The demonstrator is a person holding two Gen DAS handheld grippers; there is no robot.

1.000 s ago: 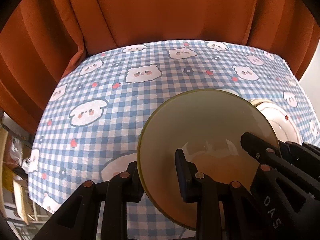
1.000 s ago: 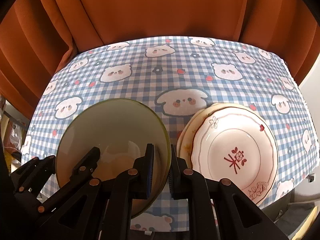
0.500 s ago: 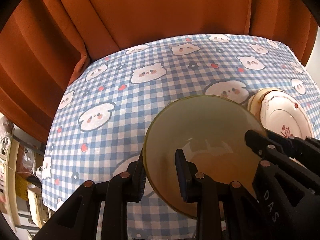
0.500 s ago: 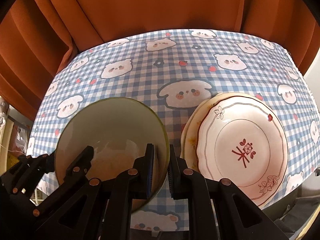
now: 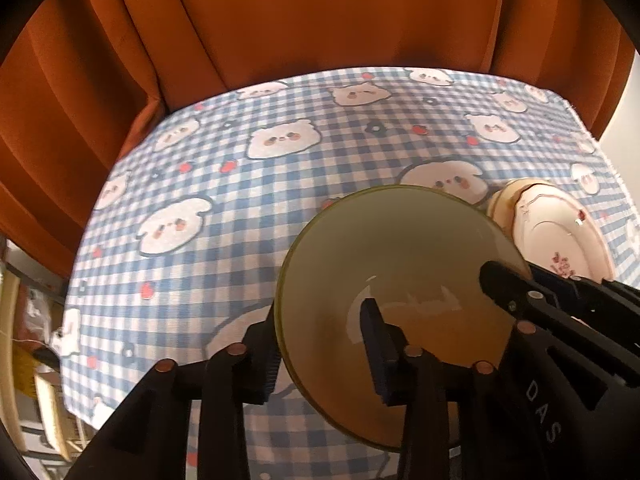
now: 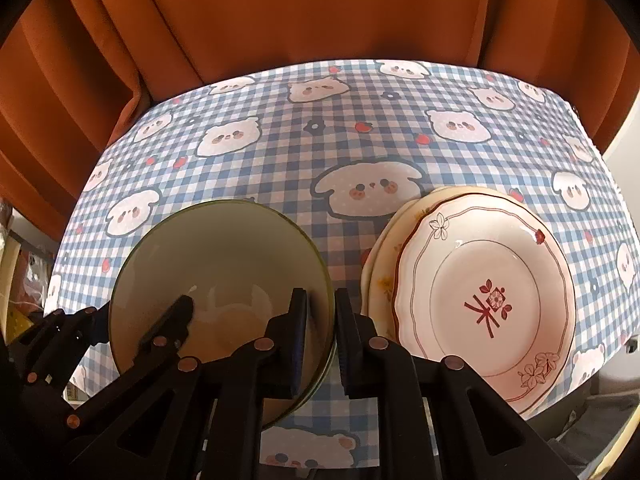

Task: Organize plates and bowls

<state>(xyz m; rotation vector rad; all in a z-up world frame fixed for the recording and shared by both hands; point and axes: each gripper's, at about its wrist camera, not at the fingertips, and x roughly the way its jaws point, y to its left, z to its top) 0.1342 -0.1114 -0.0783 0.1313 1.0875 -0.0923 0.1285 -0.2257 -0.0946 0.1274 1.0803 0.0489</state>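
2 claws [image 5: 320, 348] [image 6: 320, 336] pinch bowl [image 6: 224, 264] rim.

The left gripper [image 5: 320, 344] is matte black plastic, built from angular, triangulated struts with open cut-outs. Copper-coloured round screw heads sit at the joints near the finger bases. Each finger ends in a flat rectangular pad with a finely ribbed face that looks dark blue. The right gripper [image 6: 320, 334] has the same black frame, the same copper screw heads and the same ribbed blue-black pads. Where its side shows in the left wrist view, pale raised letters read "DAS" along one strut.
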